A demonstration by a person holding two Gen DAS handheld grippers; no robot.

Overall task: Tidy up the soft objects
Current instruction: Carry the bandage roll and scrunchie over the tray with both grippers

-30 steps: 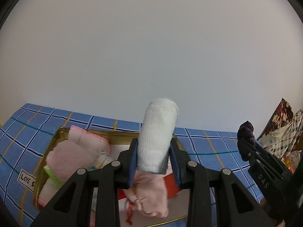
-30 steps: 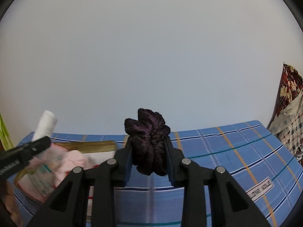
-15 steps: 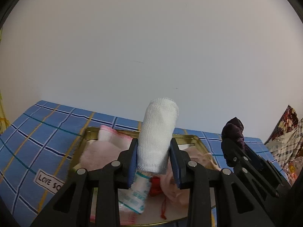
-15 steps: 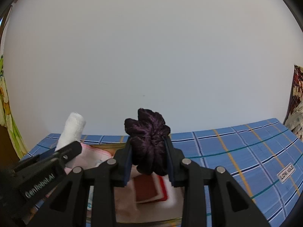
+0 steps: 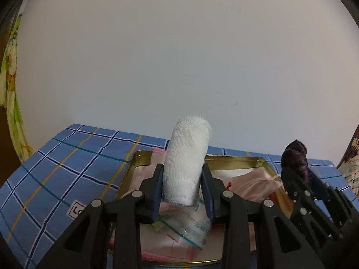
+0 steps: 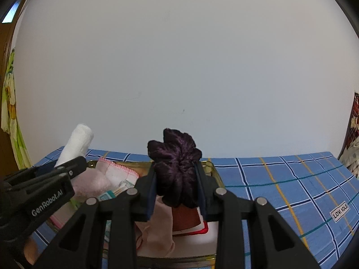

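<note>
Two grippers are held over the tin (image 5: pixel 130 170): the left gripper (image 5: pixel 182 190) clamped on a gauze roll (image 5: pixel 186 163), the right gripper (image 6: pixel 176 188) on a scrunchie (image 6: pixel 175 165).

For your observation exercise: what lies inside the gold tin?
Inside the gold tin: a pink cloth, a clear packet, a pale pink pouch and a red item. The grippers hide the rest.
</note>
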